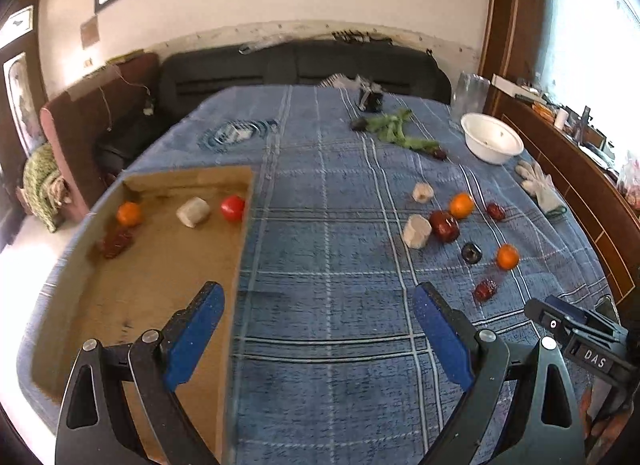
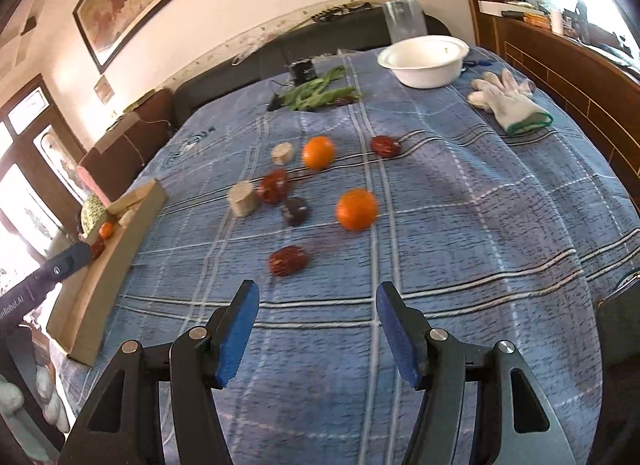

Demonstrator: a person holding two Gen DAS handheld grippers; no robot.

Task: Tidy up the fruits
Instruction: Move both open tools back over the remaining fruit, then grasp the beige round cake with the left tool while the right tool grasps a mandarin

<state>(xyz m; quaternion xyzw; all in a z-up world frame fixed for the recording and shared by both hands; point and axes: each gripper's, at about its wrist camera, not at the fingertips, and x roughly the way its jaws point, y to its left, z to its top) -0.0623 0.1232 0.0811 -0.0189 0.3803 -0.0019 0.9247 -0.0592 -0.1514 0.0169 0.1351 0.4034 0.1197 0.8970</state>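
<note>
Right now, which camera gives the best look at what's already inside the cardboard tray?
The left wrist view. It looks down into the cardboard tray, showing four pieces inside. The right wrist view sees the tray edge-on at far left, its wall hiding most of the contents.

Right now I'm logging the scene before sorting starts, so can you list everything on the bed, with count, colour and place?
cardboard tray: one, brown, left side of the blue checked cloth
fruit in tray: four; orange, pale chunk, red tomato, dark red piece
loose oranges: two, orange, right of centre
loose pale chunks: two, cream
loose dark red fruits: four, the last darkest
green pods: one pile, far side
bowl: one, white, far right
glove: one, white, right edge
left hand-held gripper: open, empty
right hand-held gripper: open, empty
</note>
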